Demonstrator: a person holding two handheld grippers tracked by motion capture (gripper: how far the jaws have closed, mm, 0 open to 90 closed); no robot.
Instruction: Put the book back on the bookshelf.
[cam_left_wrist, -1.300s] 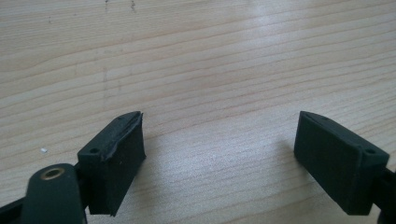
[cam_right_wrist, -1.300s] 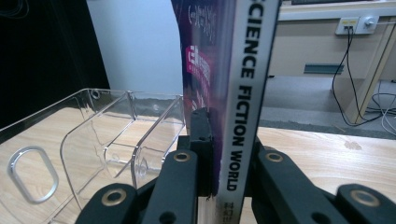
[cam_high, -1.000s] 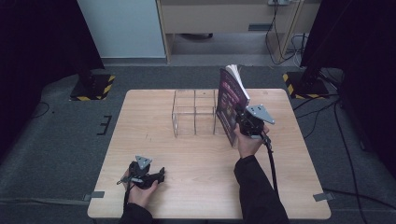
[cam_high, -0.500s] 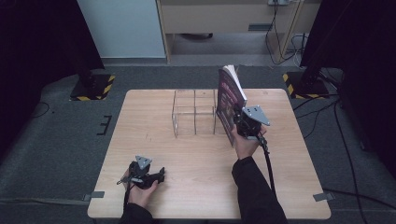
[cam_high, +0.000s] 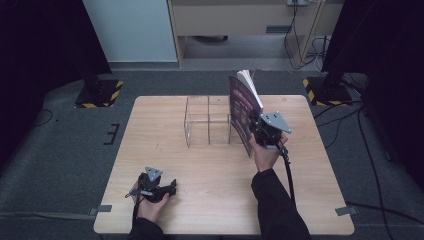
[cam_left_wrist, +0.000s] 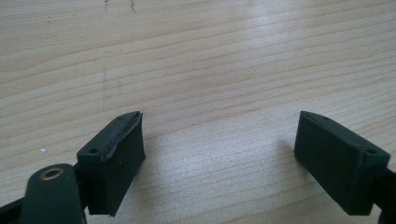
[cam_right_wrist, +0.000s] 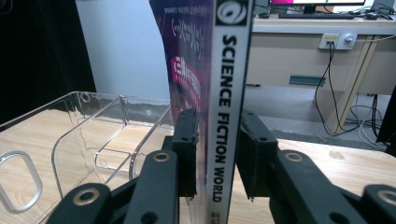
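Right gripper (cam_high: 257, 131) clamped on book (cam_high: 243, 107) spine, book upright, long axis vertical; clear organizer (cam_high: 207, 122) sits just at its 9 o'clock. Left gripper (cam_high: 172, 186) spread apart, idle, well away.

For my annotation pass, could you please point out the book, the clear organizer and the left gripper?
book (cam_right_wrist: 229, 107), right gripper view, on its spine.
clear organizer (cam_high: 207, 131), high view, front wall.
left gripper (cam_left_wrist: 219, 158), left gripper view, between its open jaws.

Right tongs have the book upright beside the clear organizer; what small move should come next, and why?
Probably ease the book a little left and lower it into the nearest slot of the clear organizer. The right tongs clamp its spine, it stands upright at the organizer's right end, and the left tongs rest open on the table, idle.
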